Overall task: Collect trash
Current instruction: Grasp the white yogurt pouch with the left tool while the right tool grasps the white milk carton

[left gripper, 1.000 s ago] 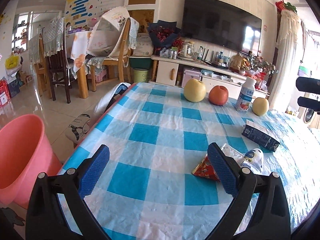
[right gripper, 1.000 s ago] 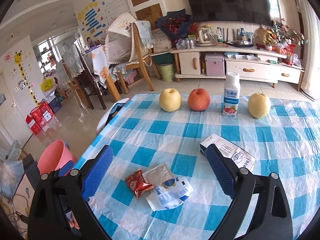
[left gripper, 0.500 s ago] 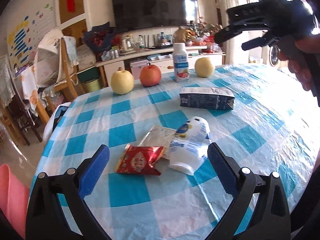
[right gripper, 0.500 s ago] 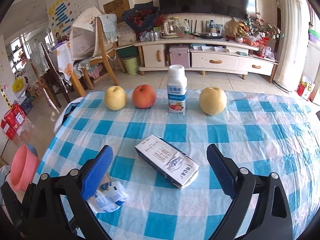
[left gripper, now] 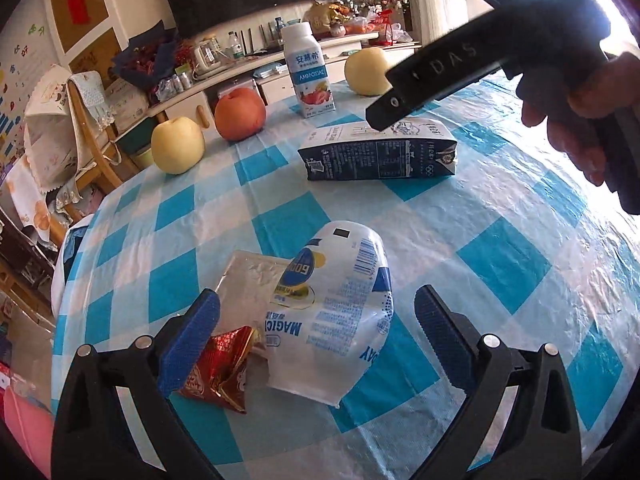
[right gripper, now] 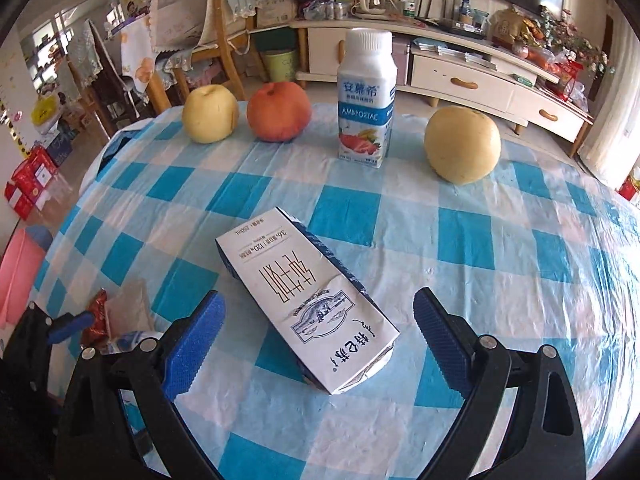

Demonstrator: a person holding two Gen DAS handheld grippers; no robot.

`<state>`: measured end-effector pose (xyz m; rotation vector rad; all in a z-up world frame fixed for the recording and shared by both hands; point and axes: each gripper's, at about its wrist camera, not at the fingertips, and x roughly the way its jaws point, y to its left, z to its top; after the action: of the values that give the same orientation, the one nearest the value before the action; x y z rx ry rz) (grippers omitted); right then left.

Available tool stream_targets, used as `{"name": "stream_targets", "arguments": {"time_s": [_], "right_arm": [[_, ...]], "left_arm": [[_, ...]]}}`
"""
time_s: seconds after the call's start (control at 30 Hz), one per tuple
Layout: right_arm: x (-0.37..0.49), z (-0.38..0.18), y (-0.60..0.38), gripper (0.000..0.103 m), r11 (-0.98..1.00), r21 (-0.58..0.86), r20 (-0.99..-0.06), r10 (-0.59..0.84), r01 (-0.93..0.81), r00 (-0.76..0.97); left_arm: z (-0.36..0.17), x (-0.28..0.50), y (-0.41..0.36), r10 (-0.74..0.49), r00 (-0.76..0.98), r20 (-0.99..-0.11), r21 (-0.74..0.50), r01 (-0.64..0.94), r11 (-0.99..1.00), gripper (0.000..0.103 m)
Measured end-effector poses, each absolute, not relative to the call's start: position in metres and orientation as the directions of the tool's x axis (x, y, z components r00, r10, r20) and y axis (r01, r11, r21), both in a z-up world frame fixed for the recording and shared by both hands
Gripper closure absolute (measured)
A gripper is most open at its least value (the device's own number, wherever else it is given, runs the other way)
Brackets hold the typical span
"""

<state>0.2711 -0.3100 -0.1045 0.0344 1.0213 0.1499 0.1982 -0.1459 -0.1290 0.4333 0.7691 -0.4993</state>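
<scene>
Both claws stand wide and hold nothing. The left gripper (left gripper: 316,332) hangs over a white plastic pouch (left gripper: 332,316) lying on the checked tablecloth (left gripper: 500,256), a red wrapper (left gripper: 218,372) touching its left side (partly under the blue pad). The right gripper (right gripper: 318,330) hovers above a flattened milk carton (right gripper: 308,300) lying mid-table.

Milk carton (right gripper: 308,304) flat on side; white pouch (left gripper: 334,316), silver (left gripper: 250,276) & red wrappers (left gripper: 218,372) clustered nearby.
</scene>
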Motion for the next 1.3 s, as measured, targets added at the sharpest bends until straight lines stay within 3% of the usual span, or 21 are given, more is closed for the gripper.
{"name": "stream_targets", "arguments": {"time_s": [0.07,0.17,0.43,0.67,0.77,0.97,1.2,1.23,1.3], "right_arm": [[0.273,-0.111,-0.313,0.009,0.988,0.119,-0.848,0.155,-0.104,0.506],[0.277,-0.119,-0.313,0.009,0.985,0.127,-0.855,0.166,-0.113,0.491],[0.283,-0.132,-0.304,0.009,0.984,0.104,-0.875,0.159,-0.144,0.457],[0.284,-0.135,-0.307,0.010,0.989,0.088,-0.886,0.134,-0.122,0.444],[0.284,-0.133,-0.310,0.023,0.988,0.113,-0.889,0.148,-0.105,0.433],[0.279,-0.130,-0.305,0.034,0.986,0.107,-0.890,0.152,-0.128,0.429],[0.276,-0.137,-0.292,0.035,0.986,0.043,-0.901,0.108,-0.161,0.420],[0.276,-0.135,-0.291,0.040,0.986,0.040,-0.898,0.105,-0.160,0.427],[0.277,-0.131,-0.290,0.039,0.988,0.036,-0.894,0.101,-0.153,0.437]], "left_arm": [[-0.131,0.202,-0.149,-0.265,0.603,-0.753,0.181,0.576,0.797,0.007],[-0.135,0.203,-0.155,-0.248,0.589,-0.769,0.192,0.583,0.790,0.022],[-0.134,0.211,-0.149,-0.252,0.571,-0.782,0.137,0.551,0.823,0.038],[-0.133,0.210,-0.149,-0.260,0.568,-0.781,0.121,0.546,0.829,0.039],[-0.131,0.211,-0.145,-0.282,0.560,-0.779,0.081,0.536,0.840,0.039],[-0.124,0.212,-0.134,-0.322,0.554,-0.768,0.016,0.519,0.855,0.039],[-0.106,0.213,-0.113,-0.405,0.565,-0.718,-0.101,0.491,0.865,0.039],[-0.103,0.212,-0.110,-0.412,0.571,-0.710,-0.112,0.486,0.866,0.039],[-0.100,0.212,-0.105,-0.428,0.575,-0.697,-0.136,0.481,0.866,0.039]]}}
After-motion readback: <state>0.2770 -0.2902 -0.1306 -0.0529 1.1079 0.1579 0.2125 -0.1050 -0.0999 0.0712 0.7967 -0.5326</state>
